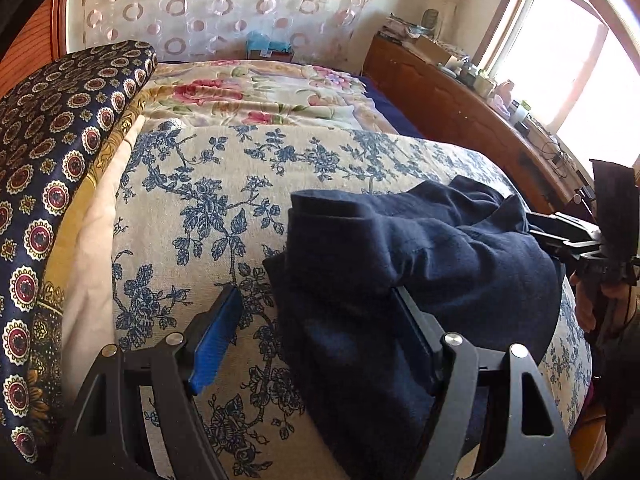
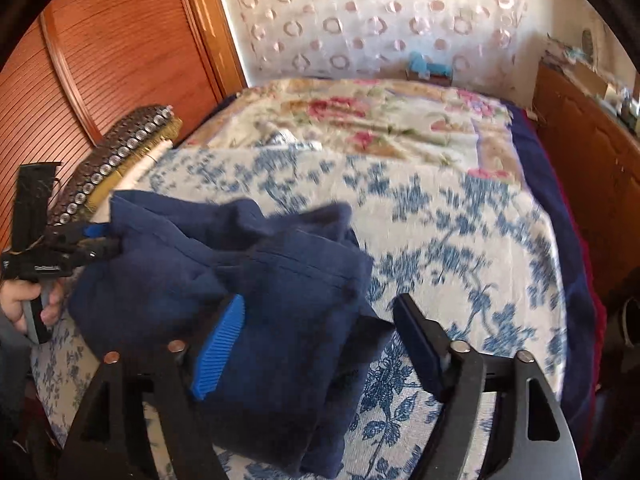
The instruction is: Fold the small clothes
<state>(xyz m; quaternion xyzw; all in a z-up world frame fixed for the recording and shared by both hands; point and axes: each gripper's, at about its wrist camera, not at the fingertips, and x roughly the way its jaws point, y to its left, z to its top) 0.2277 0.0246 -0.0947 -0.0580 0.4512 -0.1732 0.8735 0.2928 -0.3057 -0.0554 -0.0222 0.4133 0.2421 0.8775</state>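
the blue-flowered bedspread [image 1: 248,184] bears the navy garment [image 1: 400,248], bunched and partly folded near its front edge. our left gripper [image 1: 316,332] and right gripper [image 2: 320,340] both stand wide open, gripping nothing, fabric lying between the fingers. we should close on one hem only, then lift evenly.

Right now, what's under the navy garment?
The navy garment lies on the blue-floral cover, which shows all around it. The patch directly beneath is covered, so anything there can't be seen. Left gripper and right gripper are both open at it.
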